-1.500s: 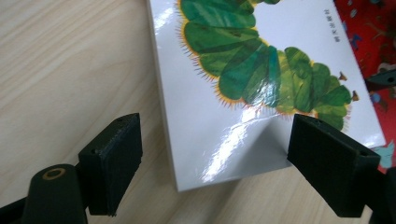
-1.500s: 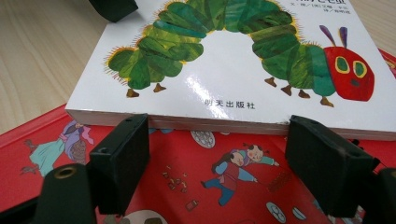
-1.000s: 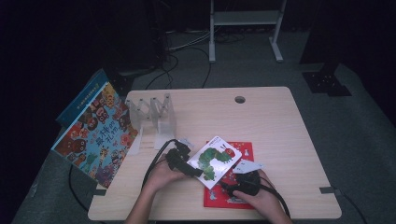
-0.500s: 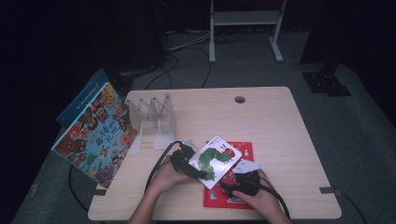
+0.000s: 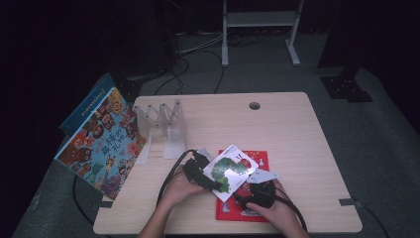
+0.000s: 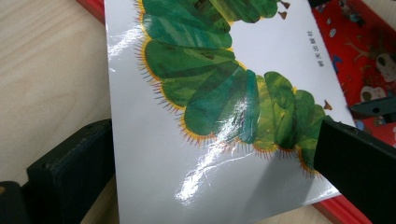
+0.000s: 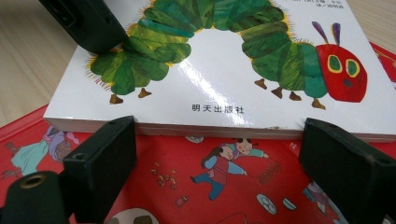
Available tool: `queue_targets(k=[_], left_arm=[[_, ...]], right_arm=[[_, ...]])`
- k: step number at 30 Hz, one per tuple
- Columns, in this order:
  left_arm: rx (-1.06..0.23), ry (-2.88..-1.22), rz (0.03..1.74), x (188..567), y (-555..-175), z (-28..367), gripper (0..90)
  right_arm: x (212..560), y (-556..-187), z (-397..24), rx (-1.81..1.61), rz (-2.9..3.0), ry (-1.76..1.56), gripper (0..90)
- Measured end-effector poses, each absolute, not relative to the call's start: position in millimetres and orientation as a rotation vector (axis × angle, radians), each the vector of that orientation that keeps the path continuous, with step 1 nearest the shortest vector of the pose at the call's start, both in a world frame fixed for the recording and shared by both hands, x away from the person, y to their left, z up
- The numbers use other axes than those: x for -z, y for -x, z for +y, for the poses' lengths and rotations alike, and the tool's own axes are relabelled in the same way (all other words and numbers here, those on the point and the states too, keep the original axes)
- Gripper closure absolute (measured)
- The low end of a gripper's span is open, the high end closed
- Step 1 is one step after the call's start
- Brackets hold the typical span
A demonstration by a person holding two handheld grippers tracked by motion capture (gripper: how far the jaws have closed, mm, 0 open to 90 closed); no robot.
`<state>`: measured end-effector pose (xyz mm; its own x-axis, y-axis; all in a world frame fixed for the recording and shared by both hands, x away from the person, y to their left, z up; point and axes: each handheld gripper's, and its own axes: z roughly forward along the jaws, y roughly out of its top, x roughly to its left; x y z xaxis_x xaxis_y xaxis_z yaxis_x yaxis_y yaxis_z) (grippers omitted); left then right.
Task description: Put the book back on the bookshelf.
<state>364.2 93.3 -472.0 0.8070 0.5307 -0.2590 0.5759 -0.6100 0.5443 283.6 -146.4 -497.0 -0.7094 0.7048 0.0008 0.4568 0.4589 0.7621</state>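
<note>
A white book with a green caterpillar (image 5: 233, 166) lies askew on a red picture book (image 5: 233, 210) near the table's front edge. My left gripper (image 5: 214, 184) is shut on the white book's left edge, with one jaw under the cover and the other on top of it (image 6: 215, 140). Its upper finger (image 7: 84, 23) presses on the caterpillar's tail. My right gripper (image 5: 246, 191) hovers low over the red book (image 7: 187, 186) and faces the white book's (image 7: 219, 84) long edge. Its jaws (image 7: 219, 140) have just been opening and stand open with nothing pinched between them.
A clear acrylic book stand (image 5: 166, 126) stands at the table's back left. A large colourful picture book (image 5: 101, 141) leans off the left edge, with a blue book (image 5: 91, 99) behind it. A cable hole (image 5: 254, 105) sits at the back. Bare wood spreads to the right.
The left hand has shifted slightly to the right at the white book's edge. The books and the right hand look unchanged from above.
</note>
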Motion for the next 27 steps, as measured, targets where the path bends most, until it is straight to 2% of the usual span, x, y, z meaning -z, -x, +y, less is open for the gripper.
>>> queue_targets(k=[14,27], left_arm=[[0.039,-2.267,0.730,433.5,-352.2,98.2,4.9],[0.018,-2.229,0.642,405.6,-337.5,93.2,12.6]], right_arm=[[499.1,-285.4,-148.4,-1.104,2.389,-1.005,2.8],[500.0,-285.5,-149.5,-1.109,2.382,-1.004,1.8]])
